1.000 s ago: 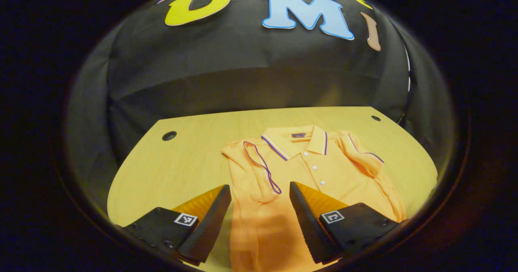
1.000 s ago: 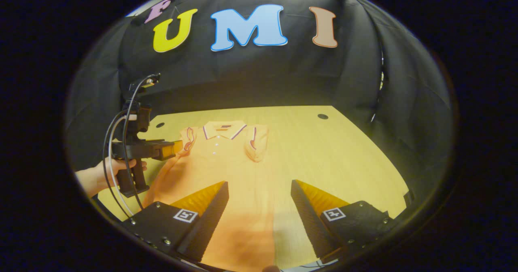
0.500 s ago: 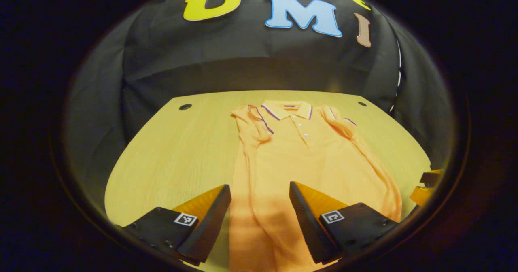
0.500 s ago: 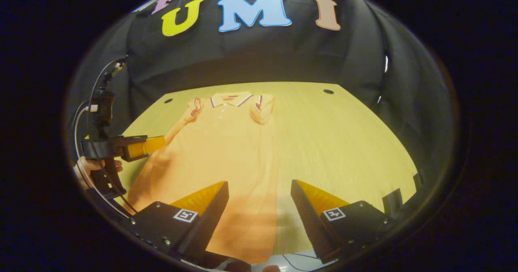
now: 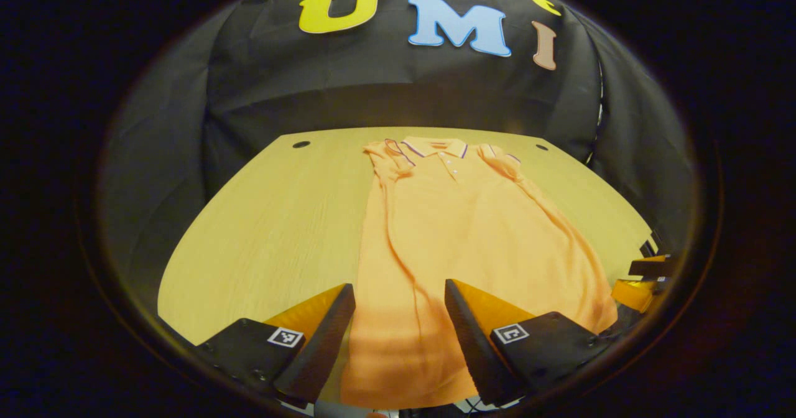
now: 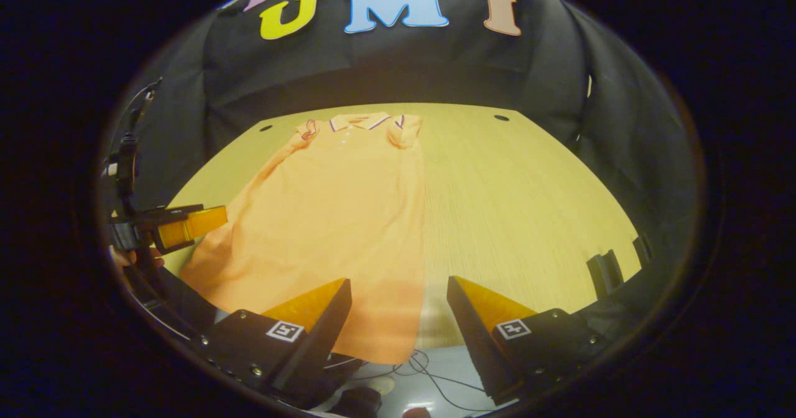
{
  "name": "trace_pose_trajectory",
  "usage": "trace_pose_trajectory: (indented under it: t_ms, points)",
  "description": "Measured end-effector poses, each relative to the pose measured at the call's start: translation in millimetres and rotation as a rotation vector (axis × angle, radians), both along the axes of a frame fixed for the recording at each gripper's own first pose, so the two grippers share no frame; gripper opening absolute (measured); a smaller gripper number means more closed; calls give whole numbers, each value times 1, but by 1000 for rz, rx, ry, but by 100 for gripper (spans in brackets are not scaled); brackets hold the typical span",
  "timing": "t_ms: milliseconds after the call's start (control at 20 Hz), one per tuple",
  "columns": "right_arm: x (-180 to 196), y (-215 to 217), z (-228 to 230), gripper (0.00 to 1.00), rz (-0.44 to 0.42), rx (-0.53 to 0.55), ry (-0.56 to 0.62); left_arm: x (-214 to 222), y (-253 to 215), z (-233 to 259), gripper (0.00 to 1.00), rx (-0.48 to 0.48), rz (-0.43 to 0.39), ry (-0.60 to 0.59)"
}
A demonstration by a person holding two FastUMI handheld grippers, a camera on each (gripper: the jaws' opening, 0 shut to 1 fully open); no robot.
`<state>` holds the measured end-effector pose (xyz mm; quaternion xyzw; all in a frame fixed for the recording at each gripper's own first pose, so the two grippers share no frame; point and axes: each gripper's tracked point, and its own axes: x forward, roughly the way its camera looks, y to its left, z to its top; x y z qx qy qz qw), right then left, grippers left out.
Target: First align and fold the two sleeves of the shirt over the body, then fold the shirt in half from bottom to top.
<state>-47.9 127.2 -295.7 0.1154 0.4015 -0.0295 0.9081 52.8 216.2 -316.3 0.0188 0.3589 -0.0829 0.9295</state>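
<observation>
Both pulled back from the collar end toward the near edge of the table (image 5: pixel 261 219). Left gripper (image 5: pixel 398 337), a second ago close over the chest of the orange polo shirt (image 5: pixel 472 231), now above its hem, jaws apart. Right gripper (image 6: pixel 398 337) likewise drawn back past the hem, cables (image 6: pixel 429 374) on the floor now beneath it. Collar (image 5: pixel 435 147) now far ahead of both. Shirt itself seemingly not moved, though hard to judge.

One shirt (image 5: pixel 472 231), one table (image 5: pixel 261 219), two grippers.
</observation>
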Motion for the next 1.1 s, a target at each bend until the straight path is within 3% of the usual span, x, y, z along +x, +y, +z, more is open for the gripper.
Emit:
trace_pose_trajectory:
  t_ms: [450,1100]
  points:
    - [-25,15,-20,96,48,-12,52,-59,12,-8,95,16,-31,19]
    - [-31,19,-30,98,48,-14,52,-99,21,-30,95,4,-31,52]
